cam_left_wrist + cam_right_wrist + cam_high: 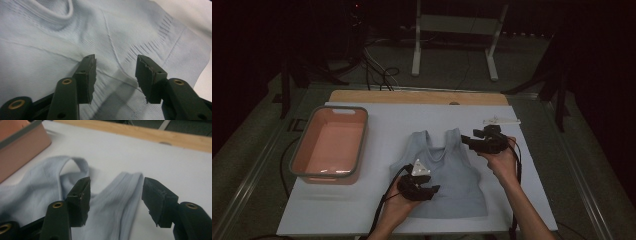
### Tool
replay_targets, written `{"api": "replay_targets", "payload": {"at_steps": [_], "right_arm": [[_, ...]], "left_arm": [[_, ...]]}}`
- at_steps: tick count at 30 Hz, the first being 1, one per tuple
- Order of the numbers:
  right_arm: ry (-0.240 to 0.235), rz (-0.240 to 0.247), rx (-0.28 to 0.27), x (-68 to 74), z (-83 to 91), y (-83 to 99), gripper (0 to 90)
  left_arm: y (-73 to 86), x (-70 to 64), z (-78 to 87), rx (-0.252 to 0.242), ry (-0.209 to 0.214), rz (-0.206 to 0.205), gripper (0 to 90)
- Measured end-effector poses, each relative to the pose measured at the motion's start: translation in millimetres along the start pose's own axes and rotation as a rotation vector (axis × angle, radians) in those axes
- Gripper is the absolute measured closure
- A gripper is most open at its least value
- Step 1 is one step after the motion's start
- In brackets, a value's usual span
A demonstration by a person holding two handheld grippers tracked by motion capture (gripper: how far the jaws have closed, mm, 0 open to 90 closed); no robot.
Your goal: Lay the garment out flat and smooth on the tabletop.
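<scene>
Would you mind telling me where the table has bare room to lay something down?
Free: the white strip between the pink bin and the tank top, and the stretch behind the top up to the wooden edge. Crowded: around the top, where the left gripper and right gripper hover.

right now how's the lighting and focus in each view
High view: dim, dark surround, soft overall, mild glare on the bin floor. Left gripper view: top weave sharp, fingers cast a shadow on it. Right gripper view: near fingers blurred, strap soft.
</scene>
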State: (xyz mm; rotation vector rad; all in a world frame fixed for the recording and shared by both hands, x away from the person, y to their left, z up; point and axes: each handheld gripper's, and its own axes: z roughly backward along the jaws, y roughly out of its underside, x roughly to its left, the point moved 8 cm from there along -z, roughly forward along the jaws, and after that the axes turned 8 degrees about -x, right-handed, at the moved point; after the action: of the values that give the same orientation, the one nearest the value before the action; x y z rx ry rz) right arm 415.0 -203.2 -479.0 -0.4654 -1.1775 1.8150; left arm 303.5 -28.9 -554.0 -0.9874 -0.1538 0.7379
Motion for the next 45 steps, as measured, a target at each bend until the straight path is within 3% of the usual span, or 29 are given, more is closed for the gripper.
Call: {"api": "replay_targets", "payload": {"at_steps": [14,21,28,34,39,45], "right_arm": [[-0.003,0.001,0.096,-0.7,6.9,44.0,39.7],[-0.003,-0.002,0.147,-0.5,14.9,64.5,38.7],[0.003,-0.014,0.193,-3.3,24.2,83.1,40.2],[-0.031,-0.087,0.257,-6.3,29.2,110.6,49.1],[-0.071,-0.090,0.279,1.4,30.6,114.9,78.8],[-0.066,-0.063,0.263,5.1,40.3,112.8,81.6]], "left_arm": [[-11.7,28.8,30.1,-0.081,-0.106,0.034,37.8],[-10.7,44.4,45.7,-0.102,-0.161,0.052,32.5],[-4.8,57.6,60.7,-0.108,-0.204,0.065,32.9],[10.2,67.2,68.1,-0.071,-0.228,0.078,35.4],[16.6,69.9,64.6,-0.042,-0.230,0.076,36.8],[19.6,65.7,57.5,-0.018,-0.210,0.071,37.0]]}}
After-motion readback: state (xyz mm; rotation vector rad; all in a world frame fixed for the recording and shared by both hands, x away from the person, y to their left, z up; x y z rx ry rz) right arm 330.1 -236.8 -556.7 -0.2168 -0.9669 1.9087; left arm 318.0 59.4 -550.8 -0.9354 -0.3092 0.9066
